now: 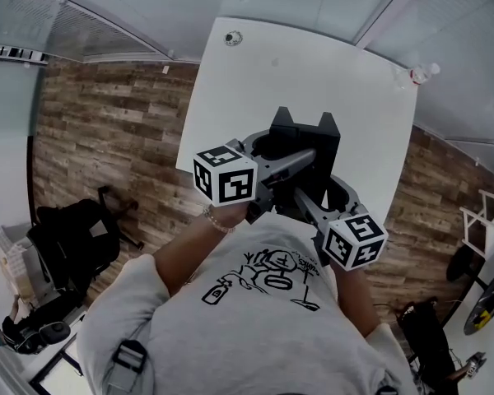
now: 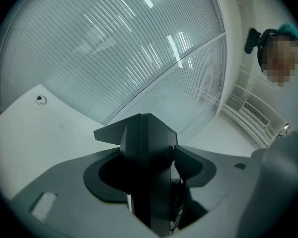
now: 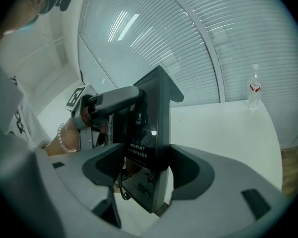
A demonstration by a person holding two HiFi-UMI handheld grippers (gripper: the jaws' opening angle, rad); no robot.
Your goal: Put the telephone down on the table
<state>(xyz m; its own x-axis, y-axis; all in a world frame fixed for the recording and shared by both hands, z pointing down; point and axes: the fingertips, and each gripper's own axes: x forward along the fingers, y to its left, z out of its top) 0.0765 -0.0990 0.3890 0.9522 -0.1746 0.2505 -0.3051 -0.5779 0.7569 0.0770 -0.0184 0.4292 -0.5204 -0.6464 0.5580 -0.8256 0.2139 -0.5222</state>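
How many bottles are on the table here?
1. A clear bottle stands at the far right corner of the white table. The telephone held over it could hide more.

Black telephone [image 3: 149, 118] (clamped) — in right gripper [image 3: 149, 167]

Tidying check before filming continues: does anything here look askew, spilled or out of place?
Only the telephone: it is held on edge over the table, clamped between the left gripper and right gripper instead of lying flat. The bottle stands upright near the table's corner; nothing looks spilled or damaged.
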